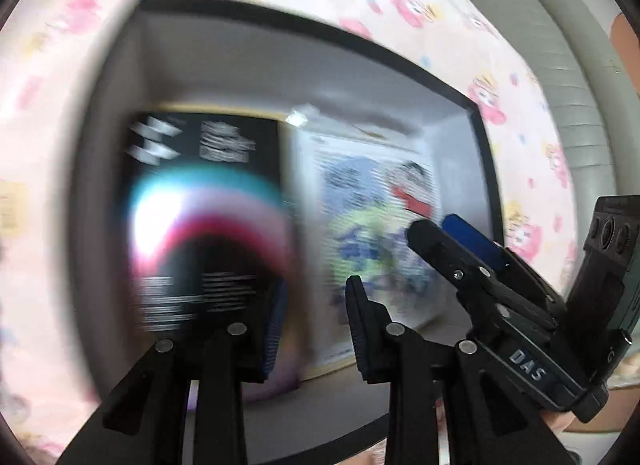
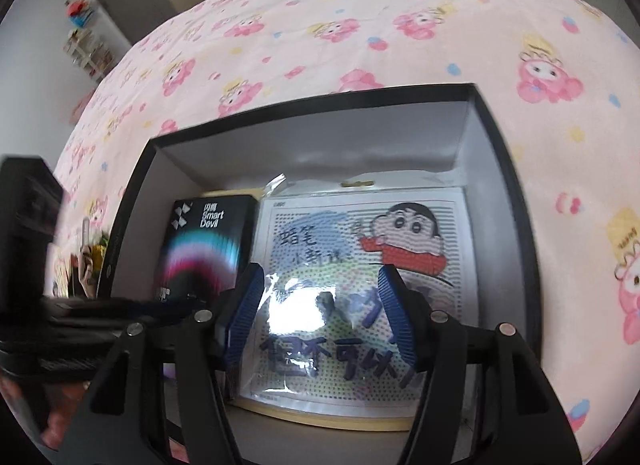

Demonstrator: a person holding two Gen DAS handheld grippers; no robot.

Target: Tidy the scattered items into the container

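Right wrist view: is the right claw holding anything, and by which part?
Nothing is held. The right claw hangs open over the bagged cartoon picture lying in the container; both pads are bare, with nothing gripped between them.

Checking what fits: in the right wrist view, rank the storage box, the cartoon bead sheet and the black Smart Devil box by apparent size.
1. storage box, which holds the other two.
2. cartoon bead sheet, filling most of its floor.
3. Smart Devil box, clearly narrower; it seems to stand on edge, so its full size is unsure.
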